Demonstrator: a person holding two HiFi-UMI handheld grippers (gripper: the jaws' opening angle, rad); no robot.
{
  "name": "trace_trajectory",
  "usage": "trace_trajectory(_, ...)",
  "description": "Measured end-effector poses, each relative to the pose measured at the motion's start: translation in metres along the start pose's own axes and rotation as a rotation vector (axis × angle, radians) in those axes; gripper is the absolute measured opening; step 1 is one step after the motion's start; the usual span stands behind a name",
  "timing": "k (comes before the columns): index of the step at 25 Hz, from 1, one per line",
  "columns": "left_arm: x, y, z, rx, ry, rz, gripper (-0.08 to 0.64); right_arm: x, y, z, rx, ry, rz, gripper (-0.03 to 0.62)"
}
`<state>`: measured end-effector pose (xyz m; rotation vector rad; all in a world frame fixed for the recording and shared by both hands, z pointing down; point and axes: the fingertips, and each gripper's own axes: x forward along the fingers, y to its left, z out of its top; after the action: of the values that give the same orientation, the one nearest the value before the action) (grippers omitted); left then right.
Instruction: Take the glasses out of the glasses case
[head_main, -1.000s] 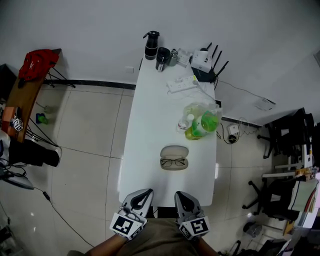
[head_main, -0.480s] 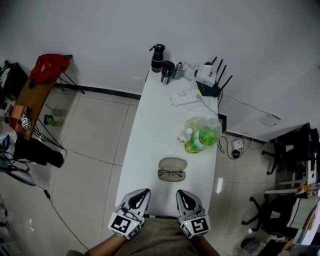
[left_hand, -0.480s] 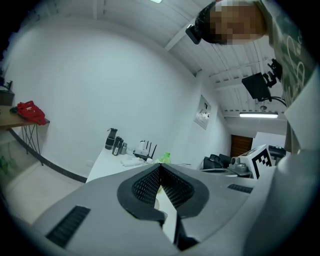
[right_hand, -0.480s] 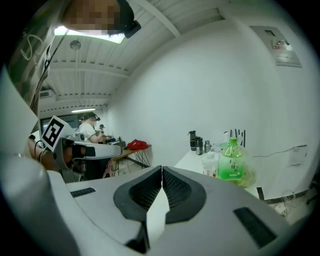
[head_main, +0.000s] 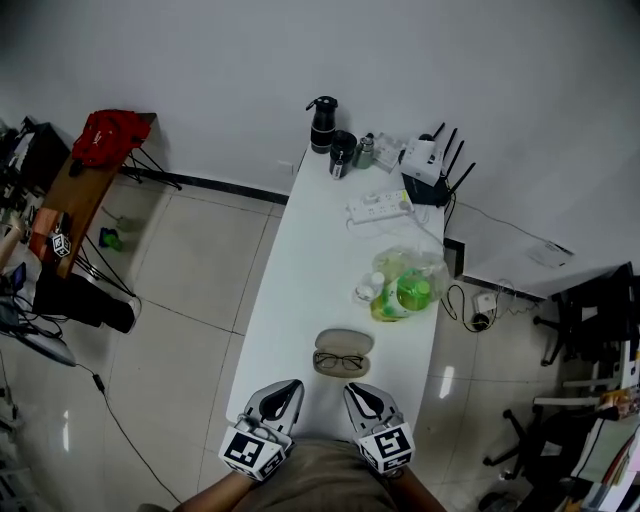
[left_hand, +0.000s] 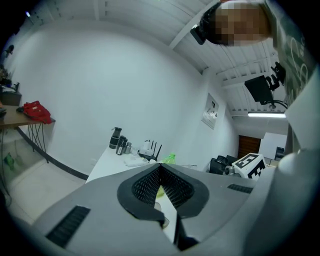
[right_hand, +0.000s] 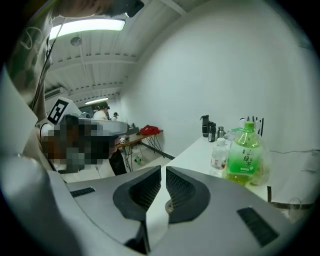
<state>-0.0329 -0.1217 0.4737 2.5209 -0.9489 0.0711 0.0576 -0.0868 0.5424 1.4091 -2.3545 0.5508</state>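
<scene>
An open beige glasses case (head_main: 342, 351) lies near the front end of the long white table (head_main: 310, 270). Dark-framed glasses (head_main: 340, 361) rest in its nearer half. My left gripper (head_main: 283, 391) (left_hand: 160, 167) hovers at the table's near edge, a little left of the case and short of it. Its jaws meet at the tips with nothing held. My right gripper (head_main: 358, 393) (right_hand: 163, 170) sits beside it, just below the case, its jaws shut to a thin slit and empty. Neither gripper view shows the case clearly.
A clear bag with a green bottle (head_main: 412, 290) (right_hand: 243, 155) and a small bottle (right_hand: 218, 152) sits behind the case. Farther back are a power strip (head_main: 379, 208), a router (head_main: 428, 160) and a black flask (head_main: 322, 123). A side table with a red bag (head_main: 109, 137) stands at the left.
The head view has shifted, so the table and case now appear lower and closer to the grippers. Both grippers stay shut at the near edge. The glasses remain in the case.
</scene>
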Motion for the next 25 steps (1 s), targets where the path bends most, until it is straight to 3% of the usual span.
trace_trajectory(10,0.009,0.004,-0.005,-0.009,0.022,0.041,0.003,0.033,-0.02,-0.041,-0.17,0.204,0.089,0.015)
trace_trajectory(17,0.009,0.007,-0.009,-0.054,0.021,0.045,0.003,0.053,-0.032,-0.065,-0.383,0.324,0.147,0.015)
trace_trajectory(22,0.007,0.0,-0.006,0.003,0.013,0.028,0.003,0.067,-0.04,-0.09,-0.503,0.406,0.172,0.015)
trace_trajectory(25,0.006,0.001,-0.011,0.003,0.035,0.03,0.003,0.076,-0.043,-0.108,-0.527,0.465,0.193,0.015)
